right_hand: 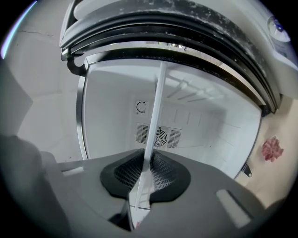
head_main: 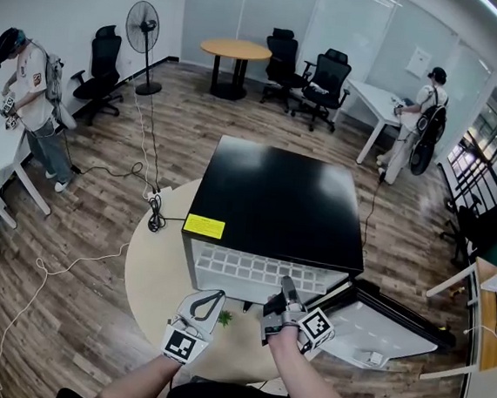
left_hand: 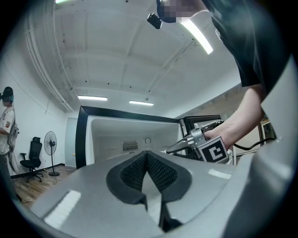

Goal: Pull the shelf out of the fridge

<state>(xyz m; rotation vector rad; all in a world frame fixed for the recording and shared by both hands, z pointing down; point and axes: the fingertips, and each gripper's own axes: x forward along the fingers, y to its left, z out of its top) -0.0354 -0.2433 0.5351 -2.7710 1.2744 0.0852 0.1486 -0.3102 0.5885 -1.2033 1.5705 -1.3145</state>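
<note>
A black mini fridge [head_main: 275,196] stands on a round beige table [head_main: 150,272] with its door [head_main: 380,331] swung open to the right. The white grid shelf [head_main: 255,269] sticks out of the fridge's front opening. My right gripper [head_main: 285,292] is shut on the shelf's front edge near its right end. In the right gripper view the shelf [right_hand: 156,107] runs edge-on as a thin white bar between the pads of the right gripper [right_hand: 149,158]. My left gripper [head_main: 215,297] hovers just in front of the shelf, apart from it. The left gripper [left_hand: 147,155] is shut, with nothing between its pads.
A small green object [head_main: 225,319] lies on the table between the grippers. Cables [head_main: 148,202] trail across the wood floor on the left. A standing fan [head_main: 143,44], office chairs, desks and two people stand farther off. A pink scrap [right_hand: 272,148] lies right of the fridge.
</note>
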